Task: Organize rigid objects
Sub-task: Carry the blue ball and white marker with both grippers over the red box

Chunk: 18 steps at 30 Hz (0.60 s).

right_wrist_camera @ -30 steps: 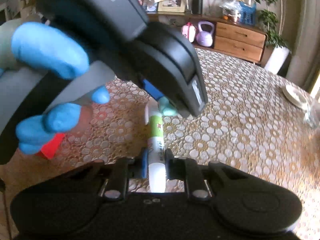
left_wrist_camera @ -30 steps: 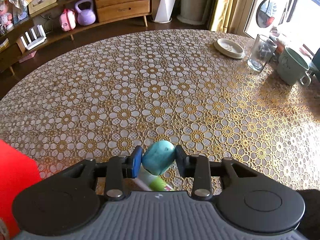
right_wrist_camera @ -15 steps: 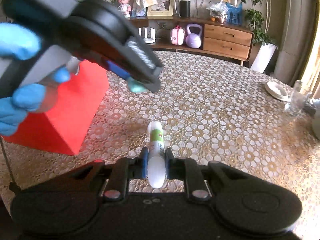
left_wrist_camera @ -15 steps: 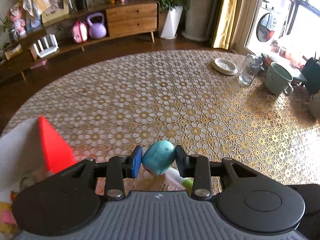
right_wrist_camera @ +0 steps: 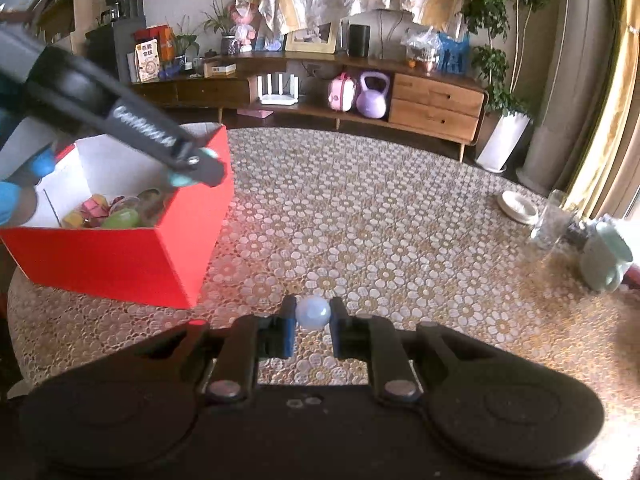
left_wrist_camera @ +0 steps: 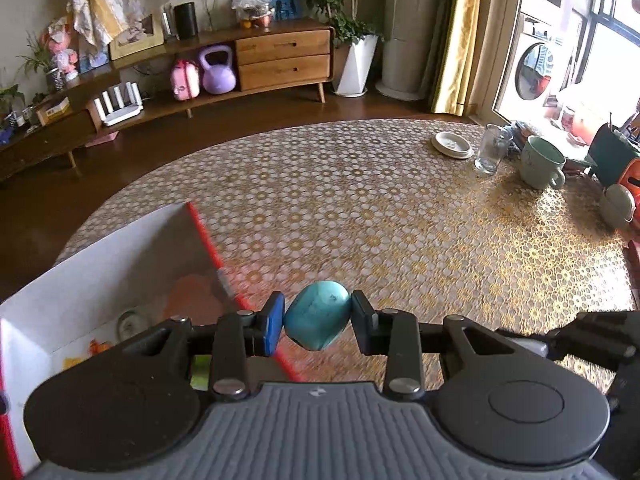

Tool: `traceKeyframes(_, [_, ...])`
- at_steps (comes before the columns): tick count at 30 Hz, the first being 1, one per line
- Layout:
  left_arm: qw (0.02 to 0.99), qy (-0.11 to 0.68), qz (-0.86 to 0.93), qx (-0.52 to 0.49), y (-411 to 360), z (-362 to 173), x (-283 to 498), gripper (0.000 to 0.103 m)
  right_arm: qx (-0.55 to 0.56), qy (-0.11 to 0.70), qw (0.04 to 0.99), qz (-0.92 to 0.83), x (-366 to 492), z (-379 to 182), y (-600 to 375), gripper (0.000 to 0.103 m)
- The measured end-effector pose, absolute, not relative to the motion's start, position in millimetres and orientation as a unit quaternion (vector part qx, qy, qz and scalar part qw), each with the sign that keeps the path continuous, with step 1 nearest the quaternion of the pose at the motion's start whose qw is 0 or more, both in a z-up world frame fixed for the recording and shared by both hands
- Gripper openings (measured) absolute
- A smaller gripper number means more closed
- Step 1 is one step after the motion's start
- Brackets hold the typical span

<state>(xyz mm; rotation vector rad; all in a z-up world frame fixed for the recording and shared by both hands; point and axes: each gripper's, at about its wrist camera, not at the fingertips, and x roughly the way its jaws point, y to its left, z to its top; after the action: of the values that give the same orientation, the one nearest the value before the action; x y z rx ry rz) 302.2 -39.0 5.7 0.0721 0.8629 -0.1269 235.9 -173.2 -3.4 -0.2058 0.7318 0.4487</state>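
Left tool [left_wrist_camera: 317, 317], bottom centre of its view, clenched on turquoise stone [left_wrist_camera: 317, 316], raised over right rim of red box [left_wrist_camera: 208, 236] at lower left. Right tool [right_wrist_camera: 312, 314], bottom centre, gripping white tube [right_wrist_camera: 313, 313] end-on above lace-covered surface [right_wrist_camera: 380, 220]. Small coloured items inside box at mid left. Farther right: saucer [left_wrist_camera: 452, 145], glass [left_wrist_camera: 490, 149], green mug [left_wrist_camera: 542, 162].

We see a smooth turquoise egg-shaped stone [left_wrist_camera: 316, 315] held aloft beside the red cardboard box [right_wrist_camera: 120, 260], and a white plastic tube [right_wrist_camera: 313, 313] seen end-on.
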Motion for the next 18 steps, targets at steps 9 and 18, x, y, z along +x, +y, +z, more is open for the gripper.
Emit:
traceKeyframes(9, [0.912,0.407,-0.046,0.029,5,27,264,0.035,-0.112,0.320,0.915,0.218,216,35,-158,0.016])
traceKeyframes(18, [0.918,0.394,-0.029,0.027,47,46,235,0.035,-0.130,0.290,0.919,0.235,206,64,-122,0.016])
